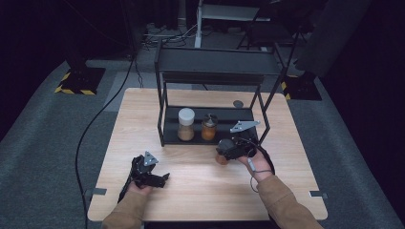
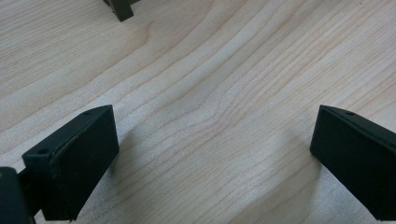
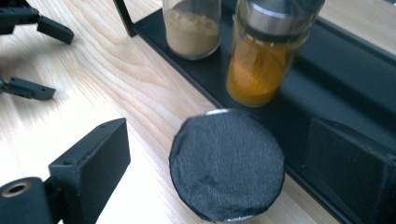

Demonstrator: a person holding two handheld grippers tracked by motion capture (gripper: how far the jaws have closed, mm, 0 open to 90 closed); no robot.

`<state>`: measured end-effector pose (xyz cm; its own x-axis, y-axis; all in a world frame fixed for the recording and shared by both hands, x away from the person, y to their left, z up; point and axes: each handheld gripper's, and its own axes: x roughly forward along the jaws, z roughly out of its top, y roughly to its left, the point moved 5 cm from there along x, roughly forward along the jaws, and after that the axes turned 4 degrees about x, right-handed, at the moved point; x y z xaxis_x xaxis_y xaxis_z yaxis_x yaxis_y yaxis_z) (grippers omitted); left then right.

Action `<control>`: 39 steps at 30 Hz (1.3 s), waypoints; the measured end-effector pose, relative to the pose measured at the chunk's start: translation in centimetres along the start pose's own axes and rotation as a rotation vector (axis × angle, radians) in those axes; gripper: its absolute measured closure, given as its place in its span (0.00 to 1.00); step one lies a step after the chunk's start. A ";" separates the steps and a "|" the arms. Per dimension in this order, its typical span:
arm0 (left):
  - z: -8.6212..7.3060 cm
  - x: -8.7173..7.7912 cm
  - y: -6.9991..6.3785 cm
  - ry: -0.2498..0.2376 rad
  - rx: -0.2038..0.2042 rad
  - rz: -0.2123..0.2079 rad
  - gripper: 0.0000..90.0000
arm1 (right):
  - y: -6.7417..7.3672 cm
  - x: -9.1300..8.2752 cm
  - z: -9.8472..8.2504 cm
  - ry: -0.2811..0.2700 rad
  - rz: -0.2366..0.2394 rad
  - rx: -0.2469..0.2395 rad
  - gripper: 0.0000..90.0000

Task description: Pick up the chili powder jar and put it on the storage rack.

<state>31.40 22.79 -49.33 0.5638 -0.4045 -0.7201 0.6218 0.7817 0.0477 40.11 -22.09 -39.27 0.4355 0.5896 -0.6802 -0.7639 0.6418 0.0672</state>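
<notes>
Light wooden worktop (image 1: 200, 176). Black-lidded spice jar (image 3: 227, 164) stands just before the black metal rack (image 3: 327, 100), between the released right claw (image 3: 224, 186). Risk: closing off-centre could tip it.

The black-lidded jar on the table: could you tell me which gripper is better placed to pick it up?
Right. The right gripper has its open jaws on either side of the jar, beside the rack. The left gripper is open over bare table, farther away.
</notes>
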 end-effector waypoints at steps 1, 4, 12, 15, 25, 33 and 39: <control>0.0 0.0 0.0 0.000 -0.001 0.000 0.01 | 0.0 0.1 -0.2 0.003 -0.001 -0.001 0.07; 0.0 0.0 0.0 0.000 0.000 0.000 0.01 | -0.2 0.5 -0.6 0.004 0.000 0.001 0.07; 0.0 0.0 0.0 0.000 0.000 0.000 0.01 | -0.7 1.5 -1.5 0.015 -0.002 0.016 0.07; 0.0 0.0 0.0 0.000 0.000 0.000 0.01 | -0.8 1.9 -1.7 0.020 -0.001 0.012 0.08; 0.0 0.0 0.0 0.000 -0.001 0.000 0.01 | -1.3 3.1 -2.3 0.048 -0.001 0.017 0.13; 0.0 0.0 0.0 0.000 -0.001 0.000 0.01 | -1.5 4.0 -2.5 0.071 0.013 0.005 0.23; 0.0 0.0 0.0 0.000 -0.001 0.001 0.01 | -1.6 4.1 -2.6 0.068 0.033 -0.002 0.33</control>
<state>31.40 22.78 -49.33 0.5642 -0.4042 -0.7199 0.6212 0.7822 0.0477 41.88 -21.93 -44.06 0.3772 0.5756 -0.7255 -0.7782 0.6217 0.0886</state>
